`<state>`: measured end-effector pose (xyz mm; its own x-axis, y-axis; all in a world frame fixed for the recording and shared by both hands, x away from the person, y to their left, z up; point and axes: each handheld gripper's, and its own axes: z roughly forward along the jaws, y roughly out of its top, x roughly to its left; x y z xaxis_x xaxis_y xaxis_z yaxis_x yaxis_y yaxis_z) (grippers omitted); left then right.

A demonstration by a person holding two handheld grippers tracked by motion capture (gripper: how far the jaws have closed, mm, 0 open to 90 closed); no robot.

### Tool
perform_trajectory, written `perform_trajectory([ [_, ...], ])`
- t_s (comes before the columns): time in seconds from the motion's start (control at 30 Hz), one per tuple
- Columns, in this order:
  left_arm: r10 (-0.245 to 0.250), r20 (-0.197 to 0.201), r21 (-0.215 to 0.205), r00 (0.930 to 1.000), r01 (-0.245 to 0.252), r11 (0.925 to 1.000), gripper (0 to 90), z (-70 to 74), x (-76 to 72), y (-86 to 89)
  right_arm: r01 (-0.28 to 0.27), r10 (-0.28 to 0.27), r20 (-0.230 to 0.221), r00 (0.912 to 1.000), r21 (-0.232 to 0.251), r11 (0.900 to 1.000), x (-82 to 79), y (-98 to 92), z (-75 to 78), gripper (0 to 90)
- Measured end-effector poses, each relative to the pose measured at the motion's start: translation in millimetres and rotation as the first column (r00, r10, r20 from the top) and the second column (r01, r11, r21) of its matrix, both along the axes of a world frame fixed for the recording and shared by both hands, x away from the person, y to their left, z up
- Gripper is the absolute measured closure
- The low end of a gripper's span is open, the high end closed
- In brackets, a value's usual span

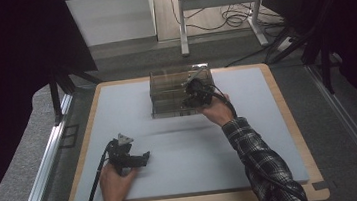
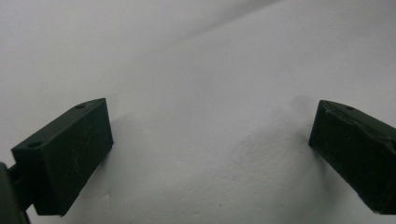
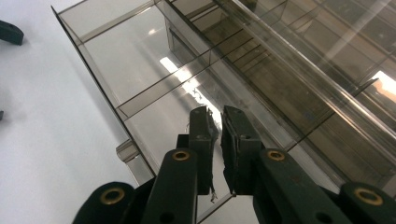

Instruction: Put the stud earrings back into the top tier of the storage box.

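**Clear drawer organizer sits at the far middle of the desk, right tongs closed at its pulled-out drawer**

The clear drawer organizer (image 1: 178, 94), a smoke-tinted plastic box with divided compartments, stands in the upper middle of the high view on a pale grey mat (image 1: 186, 145) that covers most of the desk (image 1: 289, 119), whose light wooden edge shows all round. The right tongs (image 1: 193, 95) are at the organizer's right front, held by a hand in a plaid sleeve (image 1: 258, 165) that comes in from the lower right. In the right gripper view the jaws stand almost together over a pulled-out drawer (image 3: 140, 70) with cross dividers; whether they pinch the thin clear wall there cannot be told.

The left tongs (image 1: 133, 158) lie low on the mat in the lower left of the high view, well apart from the organizer, a cable trailing back toward the bottom edge. In the left gripper view the jaws stand wide apart with only bare mat between them.

Beyond the desk, at the top of the high view, grey carpet gives way to a wooden floor with white desk legs (image 1: 182, 24) and loose cables (image 1: 233, 17). Dark curtains close both sides.
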<state>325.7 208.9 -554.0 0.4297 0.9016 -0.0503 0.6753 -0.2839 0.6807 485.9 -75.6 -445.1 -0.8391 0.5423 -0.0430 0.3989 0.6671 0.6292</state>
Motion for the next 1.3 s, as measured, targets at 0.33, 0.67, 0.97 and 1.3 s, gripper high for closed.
perform_trajectory([
  [0.33, 0.0, 0.0, 0.0, 1.0, 0.0, 1.0, 0.0, 0.0, 0.0, 0.0, -0.008, 0.008, 0.008, 0.9999, 0.012, 1.0, -3.3, -1.7, 6.3, 77.3],
  [0.67, 0.0, 0.001, 0.0, 1.0, 0.0, 1.0, 0.0, -0.1, 0.0, -0.1, -0.015, 0.015, 0.014, 0.9998, 0.031, 0.999, -9.5, -6.7, 14.8, 73.5],
  [0.97, 0.001, 0.001, 0.001, 1.0, -0.001, 1.0, 0.0, -0.1, 0.0, -0.1, -0.028, 0.028, 0.019, 0.9994, 0.034, 0.999, -14.7, -7.2, 19.8, 70.9],
  [1.3, 0.001, 0.002, 0.0, 1.0, -0.001, 1.0, 0.0, -0.1, 0.0, -0.2, -0.052, 0.051, 0.024, 0.9984, 0.042, 0.998, -26.9, -6.2, 24.6, 67.1],
])
